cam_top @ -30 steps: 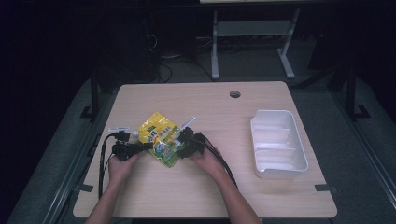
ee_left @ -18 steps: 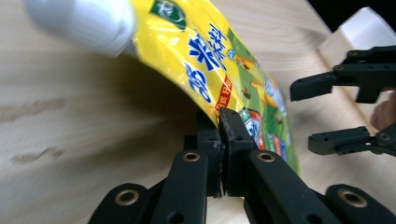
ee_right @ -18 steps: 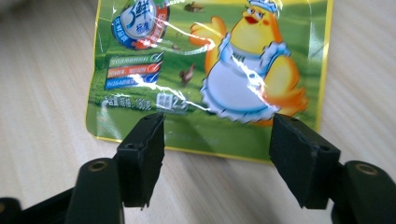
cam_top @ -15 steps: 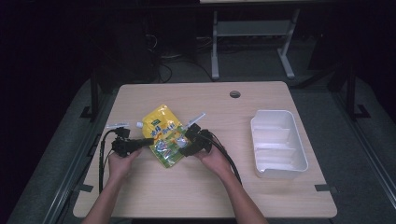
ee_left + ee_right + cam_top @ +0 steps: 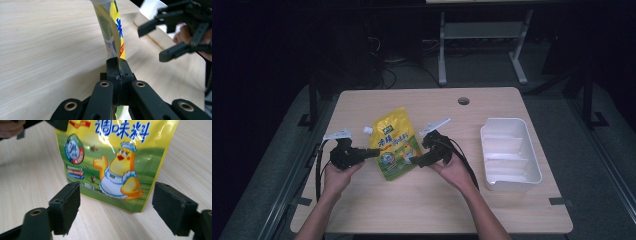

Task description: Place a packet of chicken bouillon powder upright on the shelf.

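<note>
The left gripper point(image 5: 371, 153) is clamped on the yellow pouch's point(image 5: 396, 145) edge, holding it upright on the surface point(image 5: 422, 200), while the right gripper point(image 5: 414, 161), its jaws just spread wide, has released it; placing it remains

Wooden table point(image 5: 422, 200), dark room (perhaps carpeted)

Bare table point(image 5: 412, 200) lies open around the pouch point(image 5: 397, 145); the white tray point(image 5: 532, 160) blocks the right edge.
</note>
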Available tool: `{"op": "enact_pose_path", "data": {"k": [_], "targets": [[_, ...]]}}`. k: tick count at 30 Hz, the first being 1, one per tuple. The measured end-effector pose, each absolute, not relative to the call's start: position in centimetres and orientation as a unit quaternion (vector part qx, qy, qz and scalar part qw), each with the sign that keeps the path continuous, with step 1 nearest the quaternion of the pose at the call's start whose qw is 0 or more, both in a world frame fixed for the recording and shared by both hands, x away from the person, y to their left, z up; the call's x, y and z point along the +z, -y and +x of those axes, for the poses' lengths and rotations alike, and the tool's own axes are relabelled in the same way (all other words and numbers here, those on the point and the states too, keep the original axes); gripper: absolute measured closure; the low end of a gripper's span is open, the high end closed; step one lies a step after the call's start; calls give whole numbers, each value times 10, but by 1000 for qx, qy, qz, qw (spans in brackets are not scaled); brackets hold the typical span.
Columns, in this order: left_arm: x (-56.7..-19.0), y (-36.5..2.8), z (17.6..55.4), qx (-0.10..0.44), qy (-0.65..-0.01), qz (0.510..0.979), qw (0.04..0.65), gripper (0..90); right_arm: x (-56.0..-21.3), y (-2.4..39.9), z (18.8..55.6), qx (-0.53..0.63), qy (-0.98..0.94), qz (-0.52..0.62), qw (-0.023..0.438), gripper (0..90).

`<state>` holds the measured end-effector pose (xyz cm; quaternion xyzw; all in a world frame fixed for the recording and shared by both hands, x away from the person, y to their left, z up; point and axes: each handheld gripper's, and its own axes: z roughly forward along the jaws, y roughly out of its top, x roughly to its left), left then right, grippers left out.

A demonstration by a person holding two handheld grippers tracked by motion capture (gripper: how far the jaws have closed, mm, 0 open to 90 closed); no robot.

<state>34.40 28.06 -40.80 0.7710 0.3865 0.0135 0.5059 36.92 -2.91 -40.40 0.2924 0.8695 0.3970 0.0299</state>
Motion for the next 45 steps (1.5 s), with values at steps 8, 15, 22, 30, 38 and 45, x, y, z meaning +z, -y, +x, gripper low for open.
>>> {"op": "enact_pose_path", "data": {"k": [8,15,22,30,38,45], "targets": [[-402,-274,334,10,-337,793,508,900,-395,36,374,407,-864,296,31,209],[-400,-271,328,5,-295,810,508,900,-396,38,384,427,-855,295,23,257],[-401,-269,326,-8,-272,816,511,900,-397,37,390,445,-849,286,-8,339],[-401,-268,326,-6,-270,817,510,900,-395,35,386,454,-854,250,-36,458],[-402,-269,329,-1,-279,815,508,900,-396,39,383,450,-859,240,-40,556],[-402,-267,329,10,-287,816,501,892,-396,45,378,445,-866,224,-42,708]]}}
